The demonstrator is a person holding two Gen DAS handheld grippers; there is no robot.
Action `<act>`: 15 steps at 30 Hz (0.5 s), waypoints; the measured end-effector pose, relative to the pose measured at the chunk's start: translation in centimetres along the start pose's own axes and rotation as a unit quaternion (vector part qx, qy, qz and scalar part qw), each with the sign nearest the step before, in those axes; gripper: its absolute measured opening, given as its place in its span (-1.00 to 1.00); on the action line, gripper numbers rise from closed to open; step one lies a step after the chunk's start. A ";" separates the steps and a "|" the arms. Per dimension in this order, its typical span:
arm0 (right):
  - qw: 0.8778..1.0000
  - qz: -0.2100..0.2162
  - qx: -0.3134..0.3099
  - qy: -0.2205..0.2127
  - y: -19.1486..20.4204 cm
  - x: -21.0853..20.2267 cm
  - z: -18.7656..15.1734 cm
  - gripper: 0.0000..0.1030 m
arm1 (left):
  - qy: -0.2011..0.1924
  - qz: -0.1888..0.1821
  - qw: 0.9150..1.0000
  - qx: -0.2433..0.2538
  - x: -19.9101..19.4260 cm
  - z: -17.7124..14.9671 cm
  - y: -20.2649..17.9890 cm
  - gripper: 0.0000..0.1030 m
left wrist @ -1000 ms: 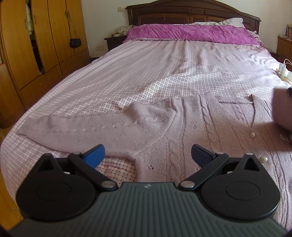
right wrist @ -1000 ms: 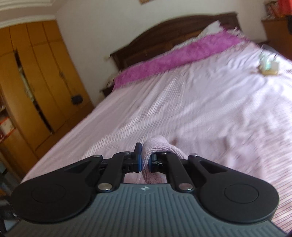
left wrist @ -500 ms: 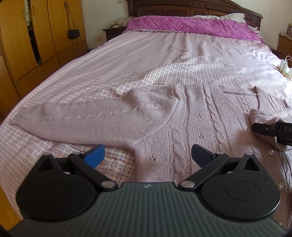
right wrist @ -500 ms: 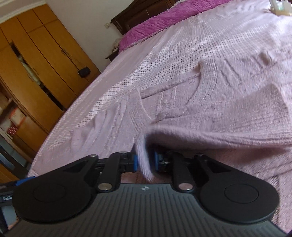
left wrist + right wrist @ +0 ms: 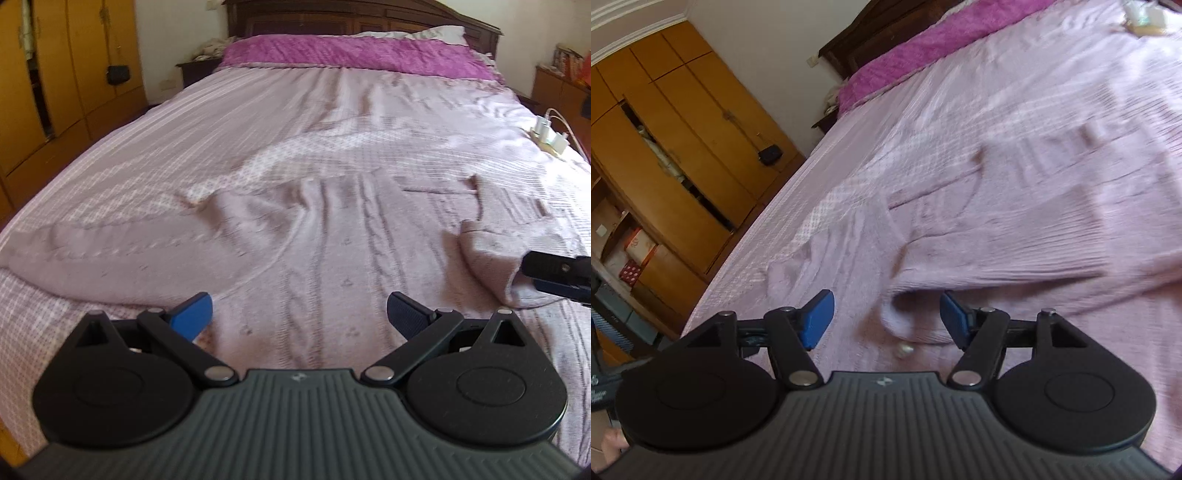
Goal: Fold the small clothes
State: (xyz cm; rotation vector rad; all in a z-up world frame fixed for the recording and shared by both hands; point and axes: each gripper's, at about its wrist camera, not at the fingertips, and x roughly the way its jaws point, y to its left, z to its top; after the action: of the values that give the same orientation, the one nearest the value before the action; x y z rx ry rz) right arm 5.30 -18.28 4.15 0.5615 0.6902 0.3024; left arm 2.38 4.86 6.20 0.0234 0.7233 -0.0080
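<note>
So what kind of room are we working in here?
A bedroom, most likely in a home: a large bed with a dark wooden headboard and a magenta blanket, plus a wooden wardrobe along the wall. The lilac knitted cardigan lies spread on the bed.

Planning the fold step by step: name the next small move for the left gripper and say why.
Probably reach the open left gripper toward the left sleeve, which lies spread out flat on the bed. The right sleeve is already folded onto the cardigan, and the right gripper is opening off its cuff.

Counted on the bed [image 5: 258,122]
One knitted cardigan [image 5: 332,258], one magenta blanket [image 5: 351,55], two hand-held grippers are seen.
</note>
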 end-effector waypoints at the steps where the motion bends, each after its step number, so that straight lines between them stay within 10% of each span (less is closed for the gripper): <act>1: 1.000 -0.010 0.003 -0.006 -0.3 -0.9 0.0 0.38 | -0.004 -0.004 1.000 0.007 -0.1 0.1 -0.6 1.00; 15: 0.986 -0.104 0.106 -0.071 -7.9 -6.9 -0.8 0.39 | -0.019 -0.077 0.993 0.086 0.7 0.9 -9.8 1.00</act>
State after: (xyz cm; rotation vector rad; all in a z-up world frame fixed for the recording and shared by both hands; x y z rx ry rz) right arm 0.30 -27.45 2.64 0.7009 0.6407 -0.0067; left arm 3.37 -4.98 6.25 0.1330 0.6834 -0.2172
